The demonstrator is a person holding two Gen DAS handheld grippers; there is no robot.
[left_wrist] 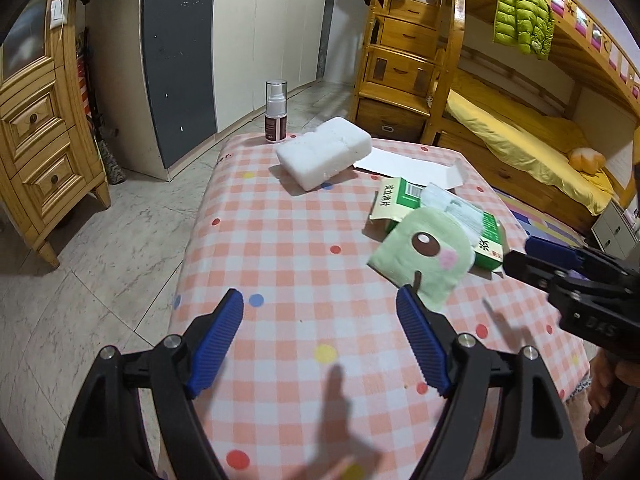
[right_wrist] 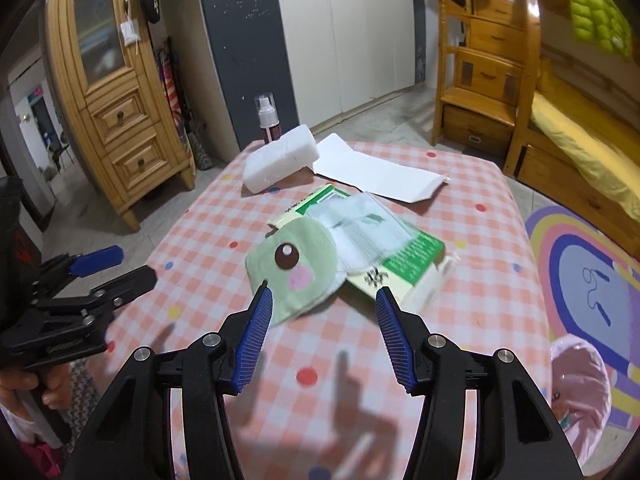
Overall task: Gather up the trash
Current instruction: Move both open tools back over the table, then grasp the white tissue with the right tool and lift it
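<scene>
A table with a pink checked cloth (left_wrist: 288, 264) (right_wrist: 472, 208) holds the trash. A green cloth with a cartoon eye (left_wrist: 424, 256) (right_wrist: 296, 268) lies on a flattened green and white box (left_wrist: 490, 240) (right_wrist: 412, 256) and a crumpled leaflet (right_wrist: 360, 224). A white foam block (left_wrist: 324, 152) (right_wrist: 280, 158) and a white flat carton (left_wrist: 408, 164) (right_wrist: 380, 174) lie further back. My left gripper (left_wrist: 320, 304) (right_wrist: 116, 264) is open and empty over the near cloth. My right gripper (right_wrist: 324, 296) (left_wrist: 520, 252) is open and empty, just short of the green cloth and box.
A spray bottle (left_wrist: 276, 112) (right_wrist: 266, 118) stands at the table's far edge. A pink bin with a bag liner (right_wrist: 580, 392) stands on the floor at the right. Wooden cabinet (left_wrist: 40, 132), wardrobe and bunk bed (left_wrist: 520, 136) surround the table.
</scene>
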